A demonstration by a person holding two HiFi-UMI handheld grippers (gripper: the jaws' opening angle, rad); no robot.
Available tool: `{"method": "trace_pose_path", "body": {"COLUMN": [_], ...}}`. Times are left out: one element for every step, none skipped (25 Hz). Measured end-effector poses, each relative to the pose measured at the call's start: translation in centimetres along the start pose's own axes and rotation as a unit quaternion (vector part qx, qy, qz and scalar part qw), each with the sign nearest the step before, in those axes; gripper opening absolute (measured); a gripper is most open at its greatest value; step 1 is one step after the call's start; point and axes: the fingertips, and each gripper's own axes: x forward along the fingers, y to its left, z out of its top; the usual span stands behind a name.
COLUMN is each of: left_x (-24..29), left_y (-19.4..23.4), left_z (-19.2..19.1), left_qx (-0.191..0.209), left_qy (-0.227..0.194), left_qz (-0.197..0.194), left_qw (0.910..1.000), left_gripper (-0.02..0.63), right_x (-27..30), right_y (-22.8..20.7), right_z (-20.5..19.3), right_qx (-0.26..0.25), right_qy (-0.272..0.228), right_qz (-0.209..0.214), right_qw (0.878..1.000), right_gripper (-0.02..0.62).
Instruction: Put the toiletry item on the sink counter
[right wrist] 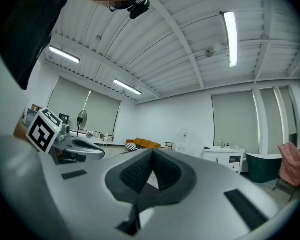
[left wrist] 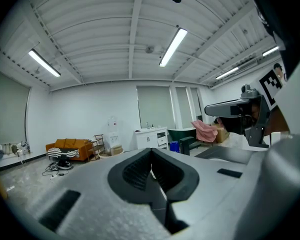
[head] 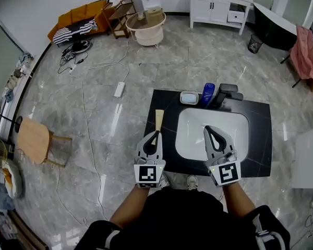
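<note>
Both sets of jaws are pressed together with nothing between them, the left gripper (head: 155, 134) and right gripper (head: 209, 129) held low over the near side of the black counter (head: 256, 134). One flat beige toiletry item (head: 159, 120) lies on the counter's left strip beside the white basin (head: 195, 134), just ahead of the left gripper's tip and apart from it. Judged from this, placement looks done and only withdrawal remains; the blue bottle (head: 208, 94) and soap dish (head: 189, 97) stand by the faucet (head: 227, 92).

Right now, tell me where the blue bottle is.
In the head view the blue bottle stands on the counter behind the basin, between a small white dish on its left and the faucet.
</note>
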Motion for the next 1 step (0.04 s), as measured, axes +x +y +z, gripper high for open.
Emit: {"method": "trace_pose_path", "body": {"left_x": [-0.04], "left_y": [-0.05], "left_z": [-0.04], "left_qx": [-0.002], "left_qy": [0.001], "left_qz": [0.001], "left_qw": [1.0000], "left_gripper": [0.012], "right_x": [0.02], "right_y": [-0.05], "right_z": [0.04], "right_qx": [-0.001], "right_qy": [-0.001], "right_qz": [-0.001], "right_qw": [1.000], "right_gripper": [0.003]}}
